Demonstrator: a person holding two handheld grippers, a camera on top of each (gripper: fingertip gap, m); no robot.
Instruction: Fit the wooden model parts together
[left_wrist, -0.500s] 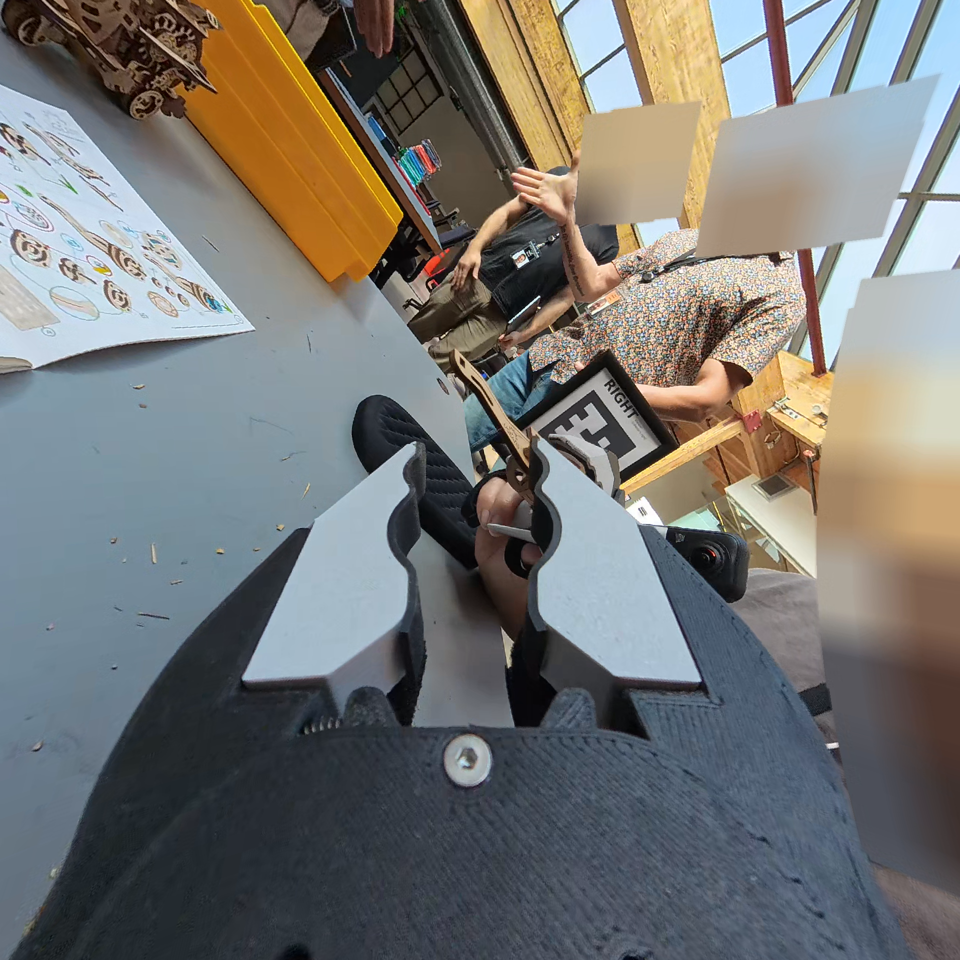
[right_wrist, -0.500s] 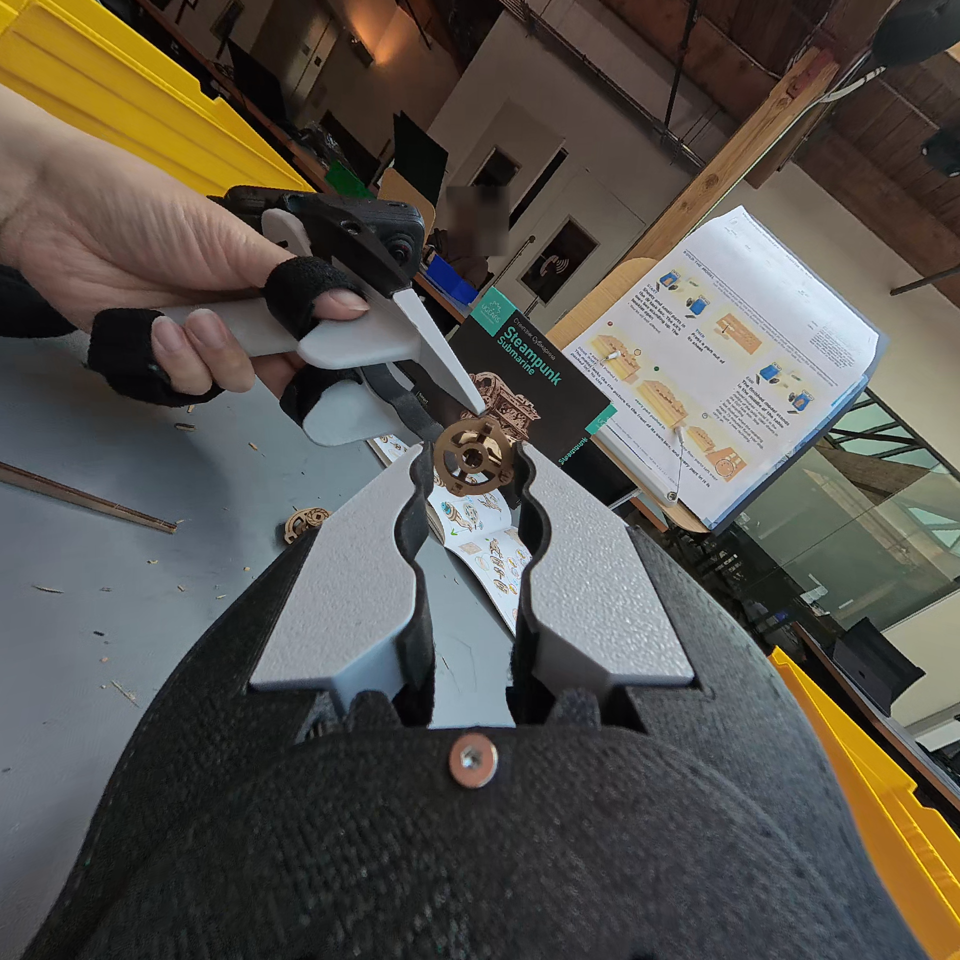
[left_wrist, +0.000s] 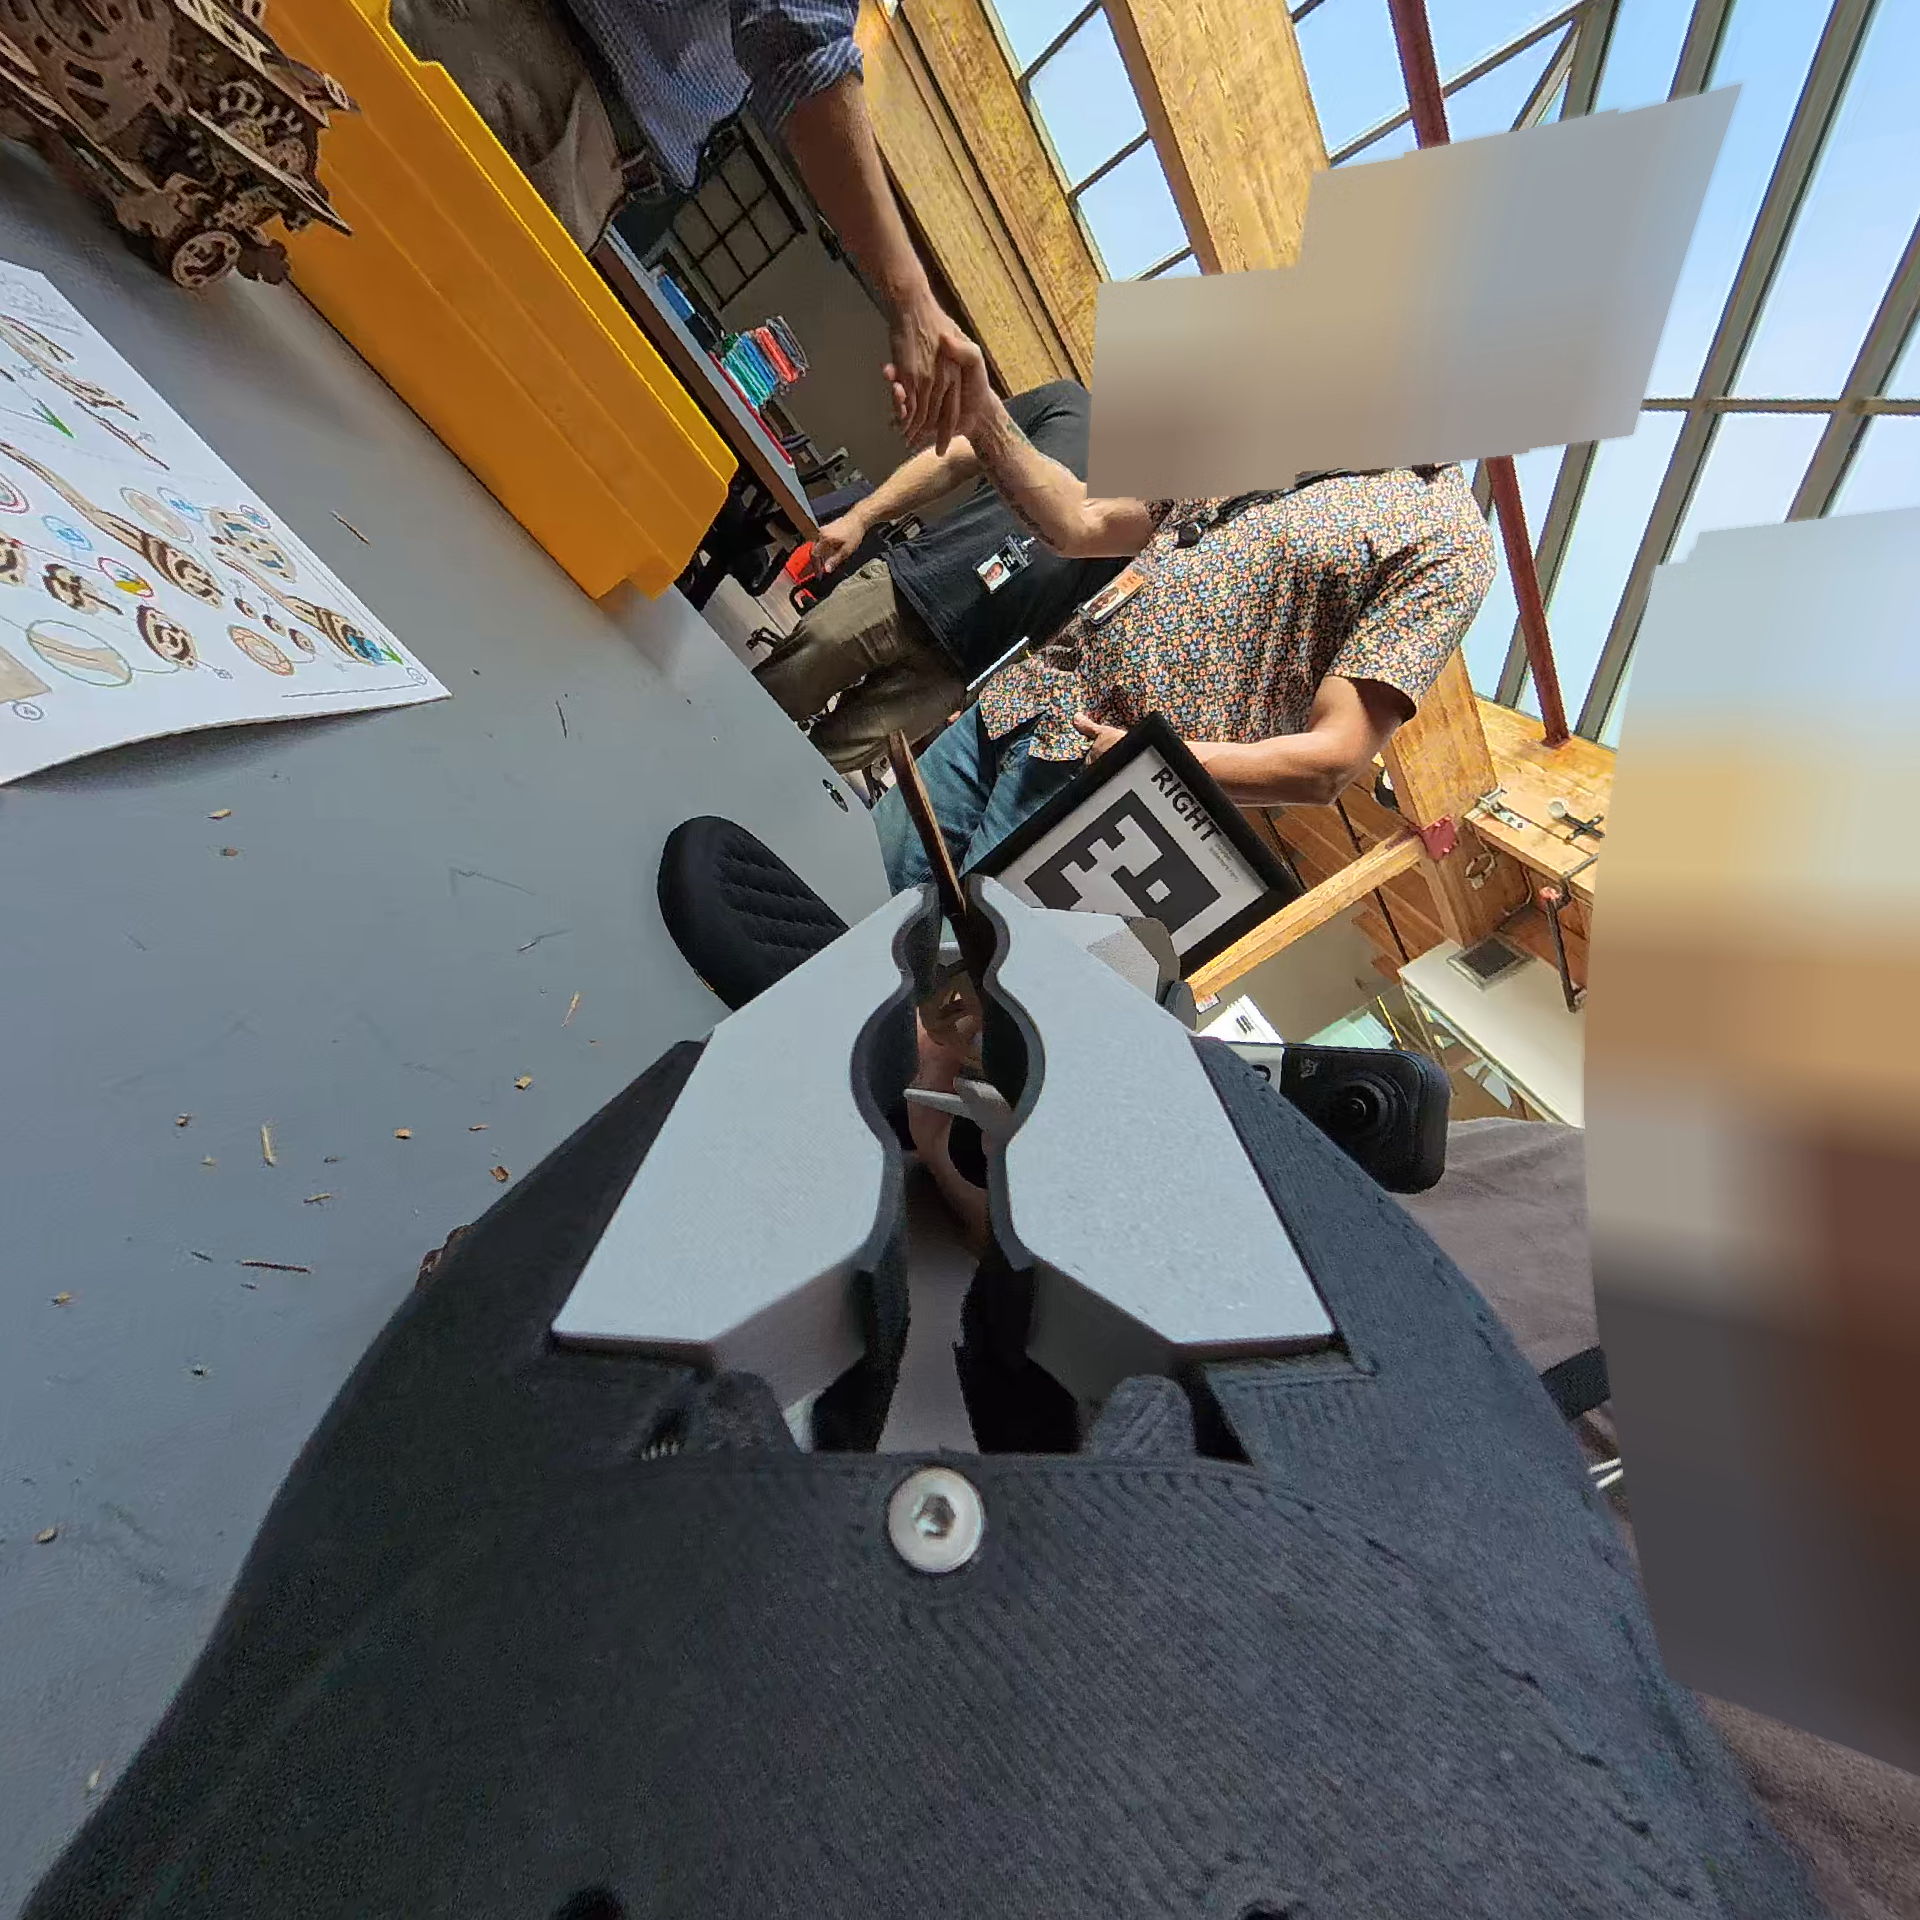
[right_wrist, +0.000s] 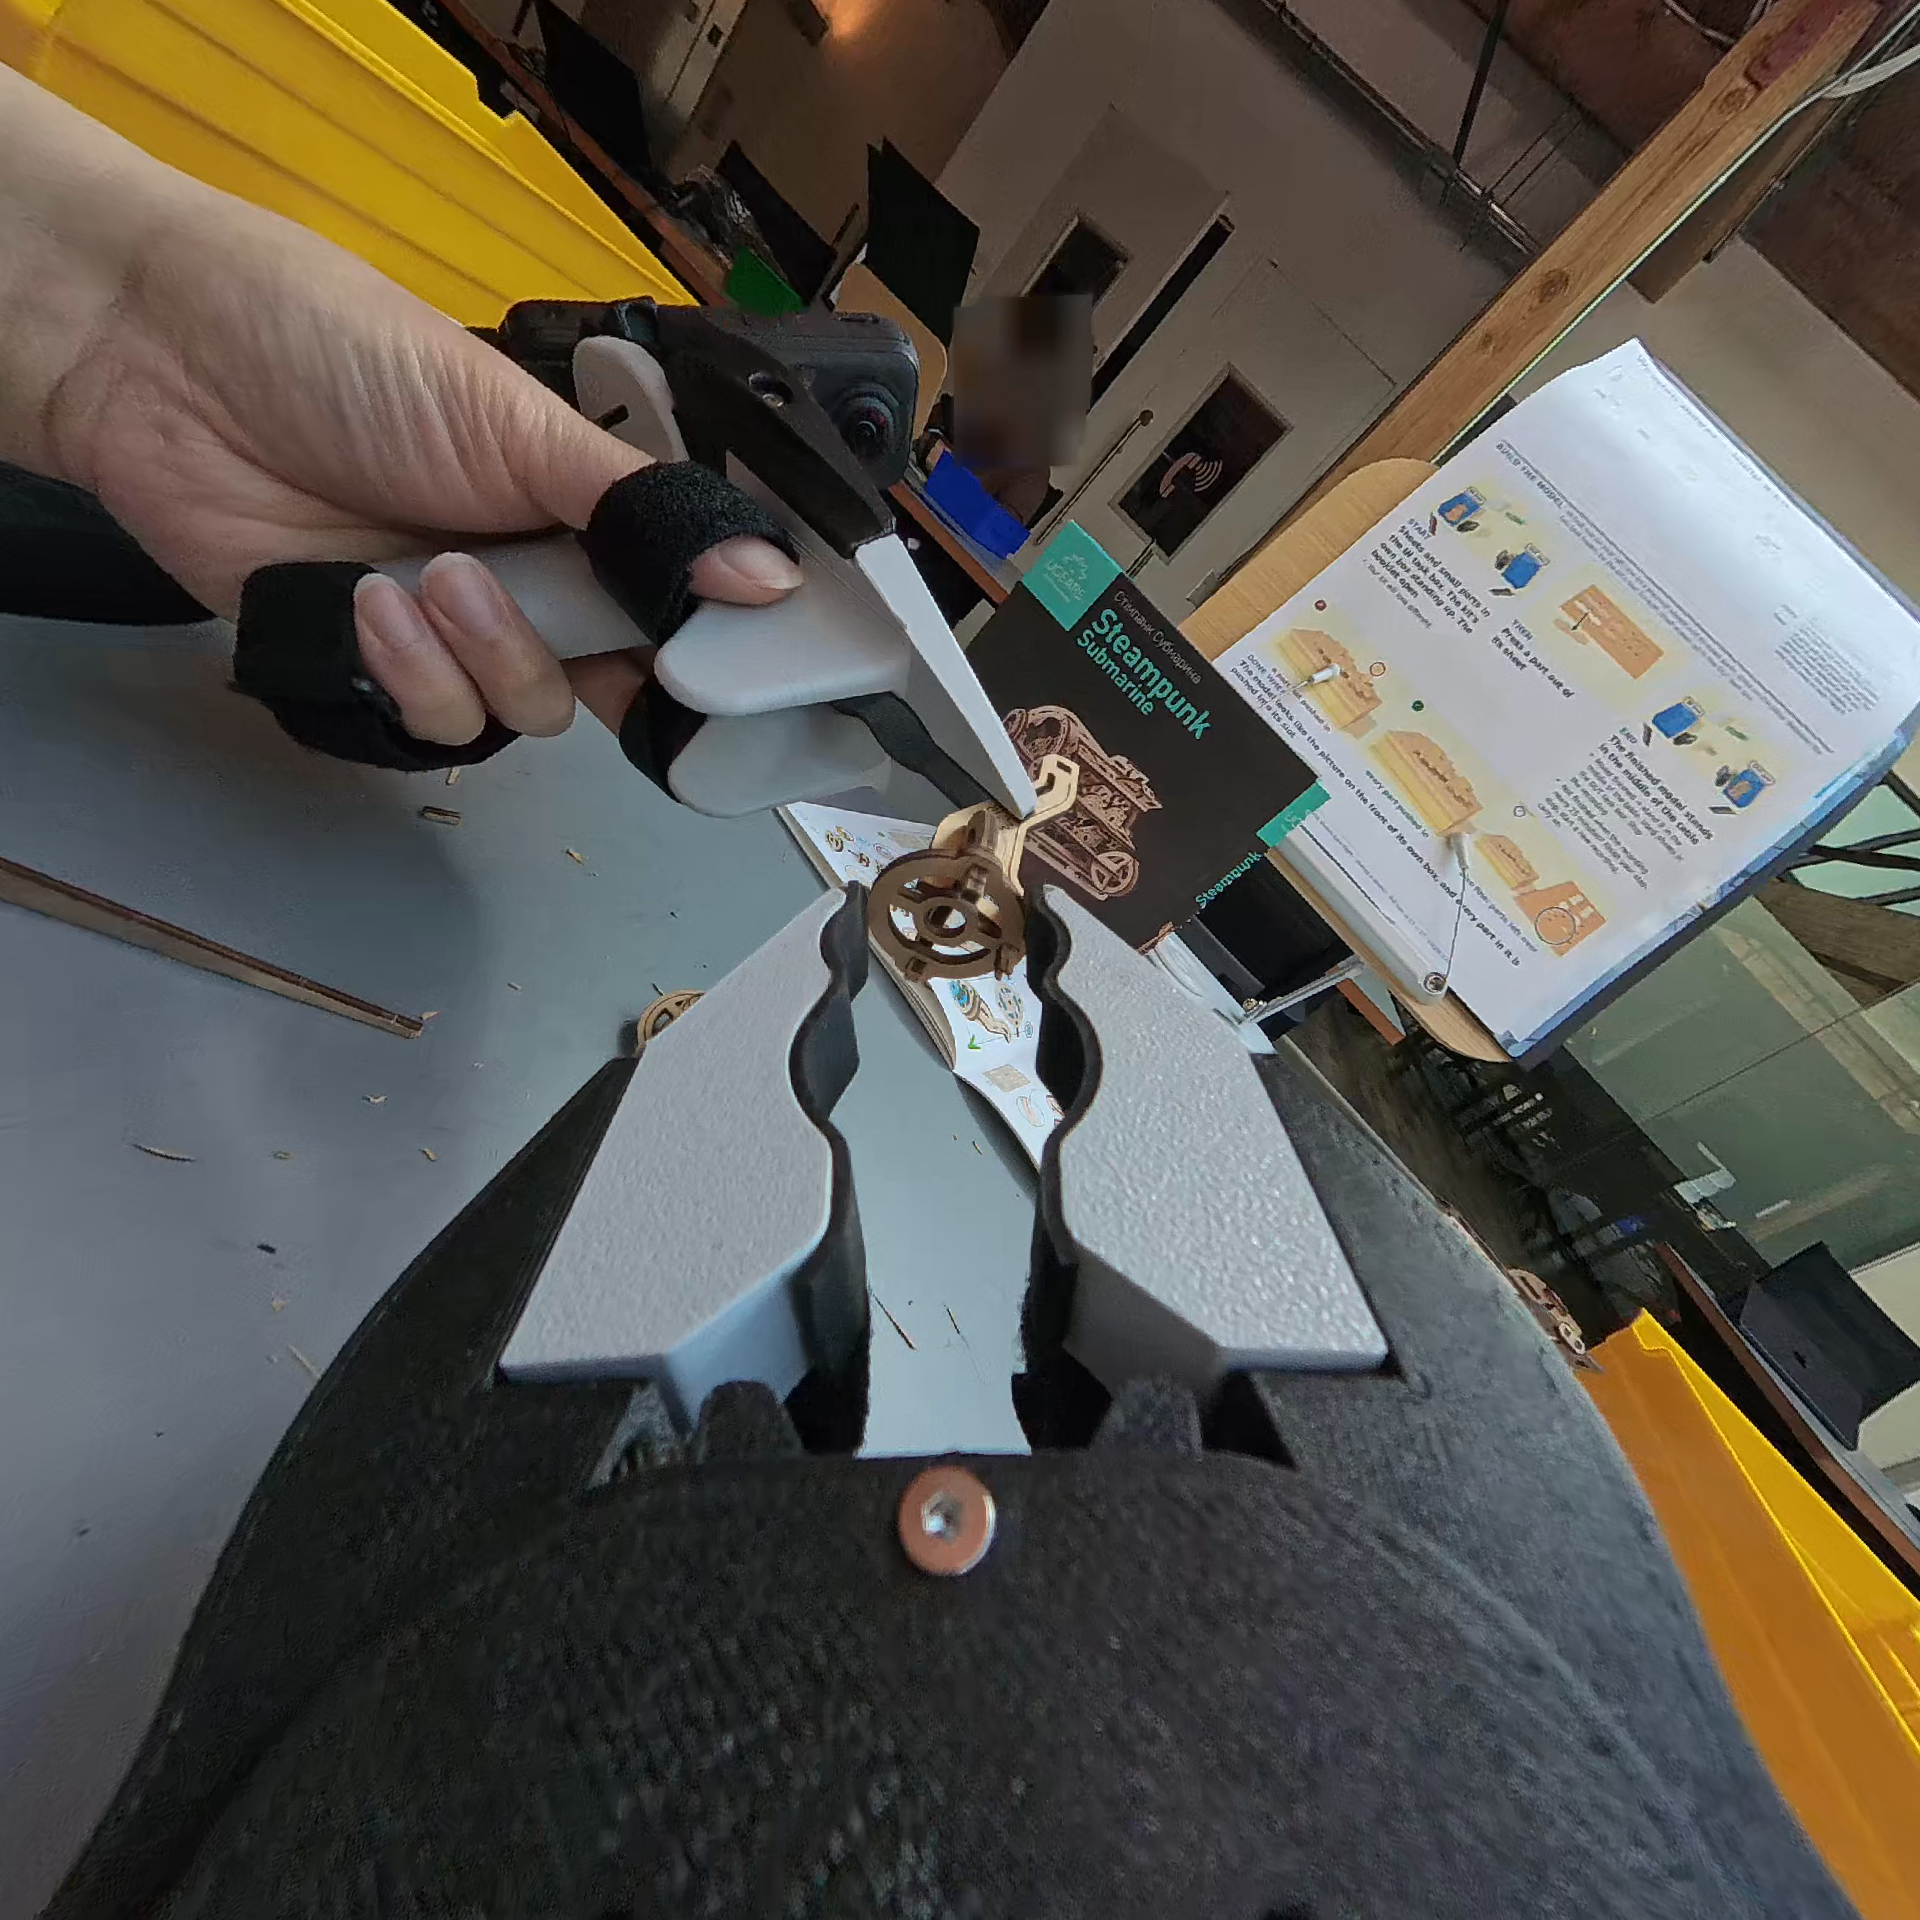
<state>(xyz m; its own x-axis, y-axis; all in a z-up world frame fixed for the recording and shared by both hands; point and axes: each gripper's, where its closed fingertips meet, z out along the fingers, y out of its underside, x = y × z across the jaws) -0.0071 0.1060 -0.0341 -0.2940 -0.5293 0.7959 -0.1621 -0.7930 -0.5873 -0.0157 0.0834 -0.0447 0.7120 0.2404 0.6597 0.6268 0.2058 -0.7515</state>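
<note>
A grey surface (right_wrist: 260, 1143) flecked with wood chips lies under a timber-beamed workshop. The right tongs (right_wrist: 943, 914) are closed on a spoked wooden wheel (right_wrist: 940, 920); the left tongs (left_wrist: 951, 914) pinch a thin wooden lever (left_wrist: 925, 821) edge-on, its keyed end at the wheel's hub. Best keep the wheel still and press squarely — the lever looks thin and may snap.
</note>
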